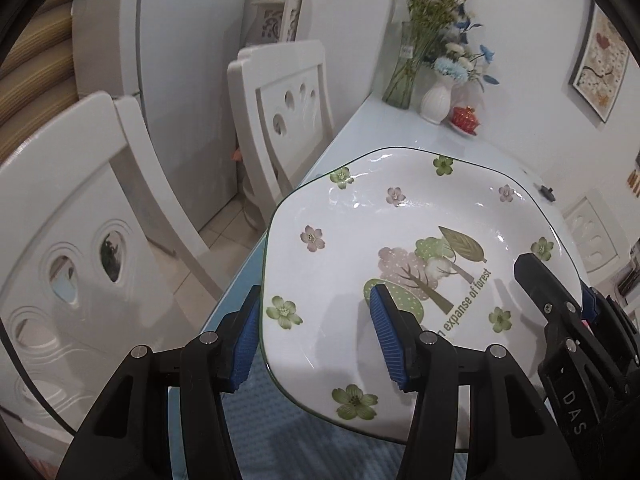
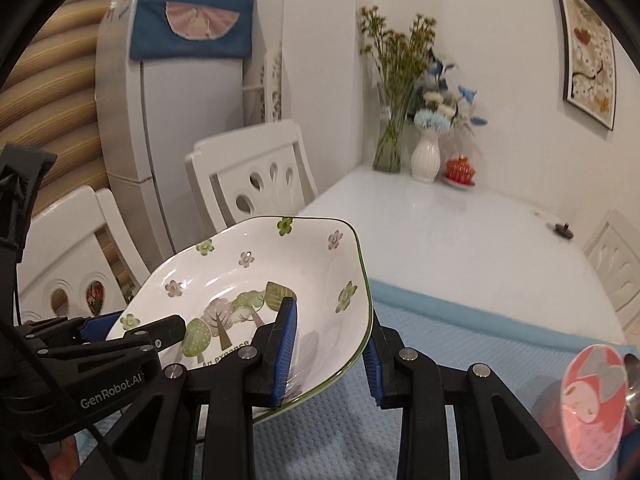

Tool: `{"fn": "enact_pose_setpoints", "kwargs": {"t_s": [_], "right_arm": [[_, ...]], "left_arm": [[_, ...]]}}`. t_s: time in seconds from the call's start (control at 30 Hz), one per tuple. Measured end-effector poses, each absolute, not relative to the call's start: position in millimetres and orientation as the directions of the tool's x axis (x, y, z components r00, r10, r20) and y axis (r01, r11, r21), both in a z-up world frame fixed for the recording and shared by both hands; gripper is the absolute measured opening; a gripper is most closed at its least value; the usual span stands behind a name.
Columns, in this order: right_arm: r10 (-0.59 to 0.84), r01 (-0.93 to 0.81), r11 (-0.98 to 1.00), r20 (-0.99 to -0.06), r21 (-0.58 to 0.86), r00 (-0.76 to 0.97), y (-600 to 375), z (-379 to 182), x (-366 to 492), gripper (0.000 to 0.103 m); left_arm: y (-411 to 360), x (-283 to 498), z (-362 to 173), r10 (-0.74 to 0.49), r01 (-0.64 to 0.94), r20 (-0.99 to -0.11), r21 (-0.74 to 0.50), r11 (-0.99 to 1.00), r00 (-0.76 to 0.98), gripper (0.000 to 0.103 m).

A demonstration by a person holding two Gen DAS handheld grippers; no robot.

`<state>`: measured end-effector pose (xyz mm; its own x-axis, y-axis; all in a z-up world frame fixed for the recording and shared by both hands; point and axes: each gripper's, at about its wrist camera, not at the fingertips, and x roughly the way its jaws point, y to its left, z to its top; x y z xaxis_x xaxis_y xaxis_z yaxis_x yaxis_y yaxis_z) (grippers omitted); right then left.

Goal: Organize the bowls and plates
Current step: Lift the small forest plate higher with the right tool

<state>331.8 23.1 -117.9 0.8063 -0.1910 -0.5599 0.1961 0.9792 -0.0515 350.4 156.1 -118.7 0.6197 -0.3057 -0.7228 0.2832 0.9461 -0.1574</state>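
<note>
Plate's up off the mat, carried two-handed!
Left gripper (image 1: 316,336) and right gripper (image 2: 330,354) each clamp the plate (image 1: 400,248) rim at lower frame; next, a level carry to its stack.

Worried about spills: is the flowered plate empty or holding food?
Empty. The flowered plate shows only its glossy white surface and printed trees and blossoms in both wrist views; no food or liquid.

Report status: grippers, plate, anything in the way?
Left gripper and right gripper both clamped on floral plate, opposite rims. Plate tilted, off the blue mat. White table ahead open; vases at far corner.
</note>
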Motion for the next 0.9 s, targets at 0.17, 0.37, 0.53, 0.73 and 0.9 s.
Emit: {"fn": "enact_pose_setpoints", "kwargs": {"t_s": [0.17,0.37,0.53,0.73,0.9], "right_arm": [[-0.194,0.211,0.977,-0.543,-0.031,0.817,28.8,-101.6,309.4,0.030],[-0.198,0.238,0.971,-0.529,0.007,0.825,29.9,-93.5,276.6,0.030],[-0.202,0.261,0.964,-0.514,0.044,0.834,31.4,-84.8,248.0,0.030],[-0.219,0.286,0.956,-0.494,0.063,0.841,37.5,-76.2,206.0,0.030],[-0.224,0.299,0.950,-0.476,0.088,0.851,39.7,-68.4,171.7,0.030]], "left_arm": [[158.2,332.3,-102.6,-0.322,0.296,-0.700,-0.163,0.941,0.637,0.050],[153.3,306.8,-86.1,-0.312,0.337,-0.666,-0.097,0.937,0.677,0.050],[148.6,281.8,-77.9,-0.306,0.356,-0.643,-0.055,0.933,0.702,0.050],[156.1,245.7,-65.7,-0.326,0.377,-0.624,-0.054,0.925,0.710,0.050],[156.7,219.7,-57.3,-0.332,0.398,-0.606,-0.028,0.917,0.722,0.050]]}}
